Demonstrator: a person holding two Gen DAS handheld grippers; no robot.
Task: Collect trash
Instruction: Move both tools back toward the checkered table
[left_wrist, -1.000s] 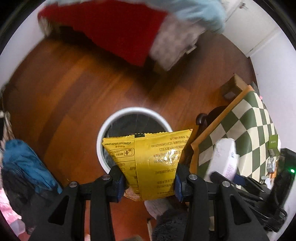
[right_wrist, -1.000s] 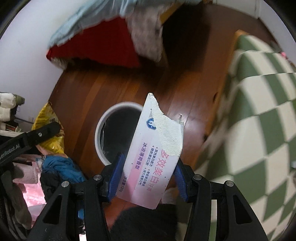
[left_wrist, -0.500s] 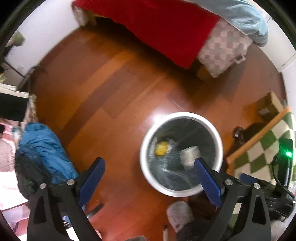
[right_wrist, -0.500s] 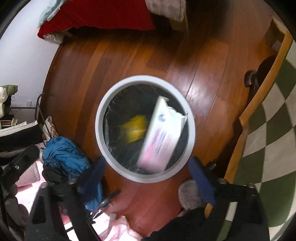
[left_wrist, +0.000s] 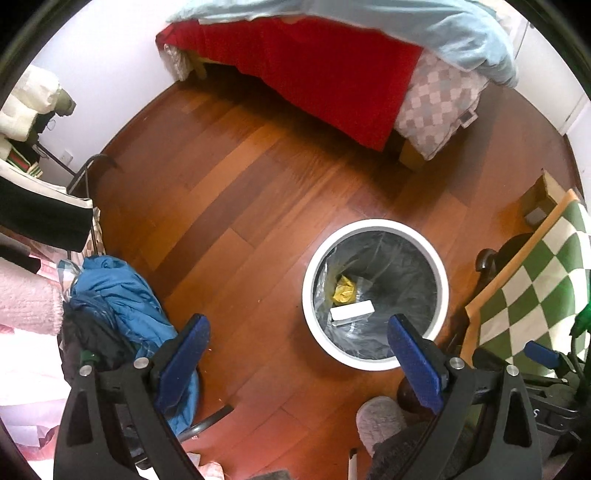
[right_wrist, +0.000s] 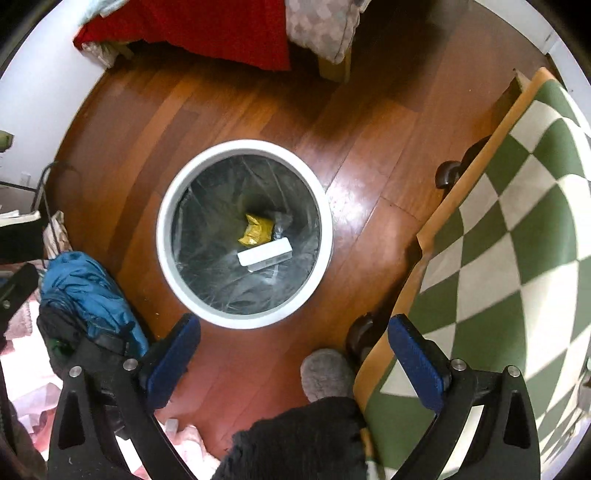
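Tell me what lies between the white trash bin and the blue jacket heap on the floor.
Only bare wooden floor lies between the white trash bin and the blue jacket heap. The right wrist view shows it; the left wrist view agrees.

Packet (right_wrist: 256, 229) and box (right_wrist: 264, 255) lie together inside the bin (right_wrist: 162, 236).

Left gripper (left_wrist: 297, 334), right gripper (right_wrist: 293, 332): matte black angular frames, blue rubber finger pads (right_wrist: 173, 356), silver screw heads. Dark fuzzy trouser leg (right_wrist: 295, 439), grey slipper (right_wrist: 327, 373).
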